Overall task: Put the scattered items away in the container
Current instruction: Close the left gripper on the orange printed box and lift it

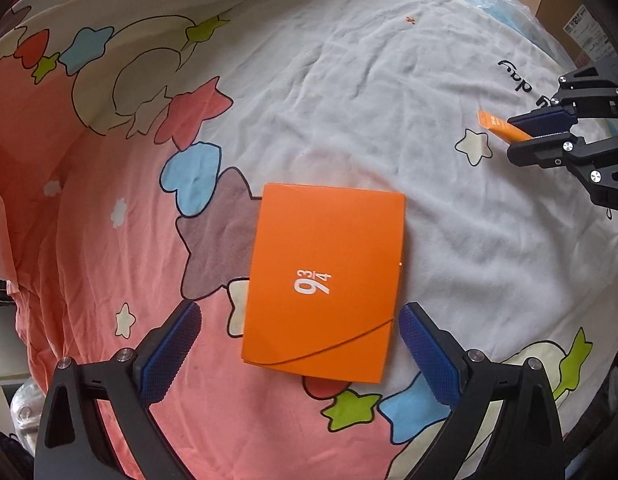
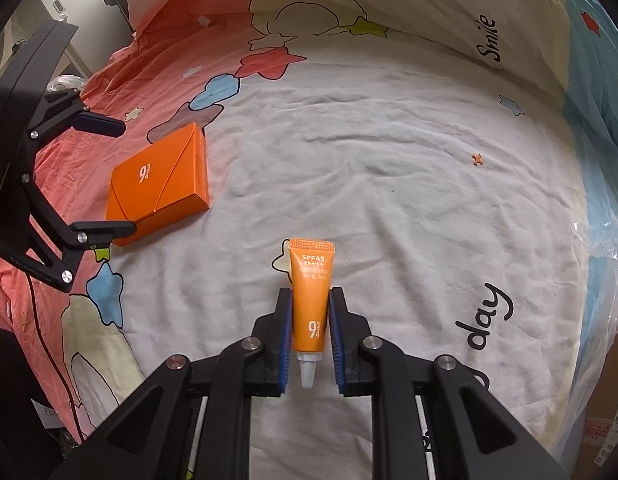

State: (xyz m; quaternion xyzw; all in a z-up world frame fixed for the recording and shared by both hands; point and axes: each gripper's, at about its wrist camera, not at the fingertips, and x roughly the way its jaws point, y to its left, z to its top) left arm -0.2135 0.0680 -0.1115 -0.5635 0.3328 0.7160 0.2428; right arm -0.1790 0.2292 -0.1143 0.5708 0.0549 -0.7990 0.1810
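Your right gripper [image 2: 309,332] is clamped on a small orange sunscreen tube [image 2: 310,300]. The blue pads press both flanks of the tube body, its crimped end points away from you and its white nozzle points back toward the gripper. In the left wrist view the same tube [image 1: 497,126] sticks out of that gripper's pads at the far right, held clear above the bedsheet [image 1: 349,100].

Your left gripper [image 1: 301,344] stands wide open with nothing between its pads. It hangs pointing steeply down over the orange box [image 1: 325,276], one pad beyond each long side near the box's near end, neither touching it as far as can be judged. The box lies flat on the sheet with its envelope-style flap closed, straddling the pink and white print. In the right wrist view it [image 2: 161,184] sits well to the left of the held tube.

Judgement: the step in hand is carrying one picked item toward its container, taken here to be the orange box. No other scattered item is in either view.

The next move calls for the flap to be opened before the tube can go in. Your open left gripper is placed to steady or lift the box. Bring the tube across leftward only once an opening shows.
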